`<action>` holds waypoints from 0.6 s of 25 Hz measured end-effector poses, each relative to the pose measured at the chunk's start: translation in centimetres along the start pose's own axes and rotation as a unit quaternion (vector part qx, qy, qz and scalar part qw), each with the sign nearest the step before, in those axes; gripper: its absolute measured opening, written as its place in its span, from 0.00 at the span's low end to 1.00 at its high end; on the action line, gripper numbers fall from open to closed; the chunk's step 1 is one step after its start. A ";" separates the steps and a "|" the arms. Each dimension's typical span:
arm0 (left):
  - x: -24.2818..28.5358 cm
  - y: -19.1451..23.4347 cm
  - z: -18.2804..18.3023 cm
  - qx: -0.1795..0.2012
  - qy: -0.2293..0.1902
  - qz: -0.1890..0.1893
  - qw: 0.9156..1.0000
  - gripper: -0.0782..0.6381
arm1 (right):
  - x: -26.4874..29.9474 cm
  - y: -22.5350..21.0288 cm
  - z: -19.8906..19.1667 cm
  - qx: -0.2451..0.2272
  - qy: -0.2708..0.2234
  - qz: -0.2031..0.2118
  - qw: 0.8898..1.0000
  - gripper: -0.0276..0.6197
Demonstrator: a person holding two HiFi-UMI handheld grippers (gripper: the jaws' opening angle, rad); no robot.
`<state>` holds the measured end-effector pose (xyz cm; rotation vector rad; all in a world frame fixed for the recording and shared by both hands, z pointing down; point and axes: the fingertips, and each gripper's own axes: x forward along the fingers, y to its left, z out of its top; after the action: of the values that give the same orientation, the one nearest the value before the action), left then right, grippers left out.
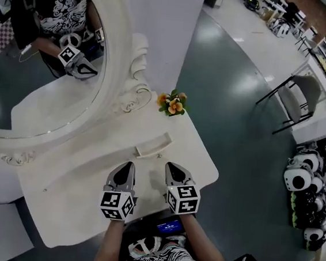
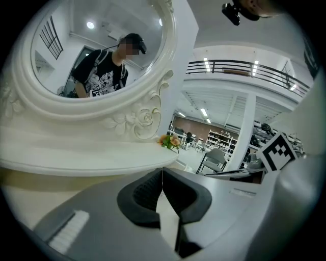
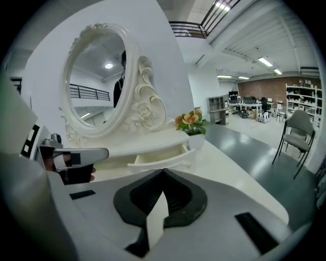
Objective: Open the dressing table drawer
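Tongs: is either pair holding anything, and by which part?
Nothing held. Left tongs and right tongs are both shut, empty, short of the open drawer.

Open drawer (image 1: 153,145) ahead (flowers (image 1: 172,103) beside)

An oval mirror (image 1: 46,86) in a carved white frame stands upright. Just beside its base sits a small pot of orange flowers (image 1: 172,103). A grey chair (image 1: 296,101) stands well apart on the glossy dark floor (image 1: 228,116), near black-and-white panda-patterned objects (image 1: 303,181).

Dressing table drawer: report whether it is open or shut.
Open. The drawer sticks out from the dressing table, its inside showing.
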<state>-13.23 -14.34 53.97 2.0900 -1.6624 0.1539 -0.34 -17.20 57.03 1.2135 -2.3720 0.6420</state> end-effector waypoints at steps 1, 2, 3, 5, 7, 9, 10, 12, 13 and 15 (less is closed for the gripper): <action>-0.1 -0.3 0.6 0.003 -0.010 -0.005 1.000 0.11 | -0.6 0.2 0.6 -0.005 -0.012 0.001 1.000 0.05; -0.1 -0.7 1.2 0.007 -0.020 -0.010 1.000 0.11 | -1.1 0.3 1.2 -0.010 -0.024 0.000 1.000 0.05; -0.1 -1.0 1.7 0.010 -0.029 -0.014 0.999 0.11 | -1.5 0.4 1.8 -0.015 -0.035 -0.002 0.999 0.05; -0.3 -1.2 2.6 0.018 -0.038 -0.020 0.999 0.11 | -2.3 0.8 2.7 -0.022 -0.052 -0.007 0.998 0.05; -0.6 -1.3 3.4 0.025 -0.040 -0.025 0.999 0.11 | -3.0 1.5 3.5 -0.029 -0.063 -0.015 0.998 0.05; -1.1 -1.8 4.0 0.031 -0.047 -0.033 0.998 0.11 | -3.9 1.8 3.9 -0.038 -0.068 -0.024 0.997 0.05; -1.3 -2.2 4.2 0.033 -0.051 -0.036 0.997 0.11 | -4.3 1.7 3.9 -0.043 -0.070 -0.027 0.996 0.05; -1.6 -2.9 4.3 0.037 -0.058 -0.042 0.997 0.11 | -4.9 1.7 3.6 -0.050 -0.073 -0.031 0.996 0.05; -1.7 -3.0 4.3 0.038 -0.059 -0.043 0.997 0.11 | -5.1 1.8 3.5 -0.052 -0.073 -0.032 0.995 0.05; -2.1 -3.1 4.3 0.040 -0.060 -0.046 0.996 0.11 | -5.6 1.9 3.3 -0.053 -0.076 -0.034 0.995 0.05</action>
<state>-11.64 -13.75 48.53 2.2711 -1.6503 0.0668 0.63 -14.46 50.87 1.3331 -2.4401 0.4104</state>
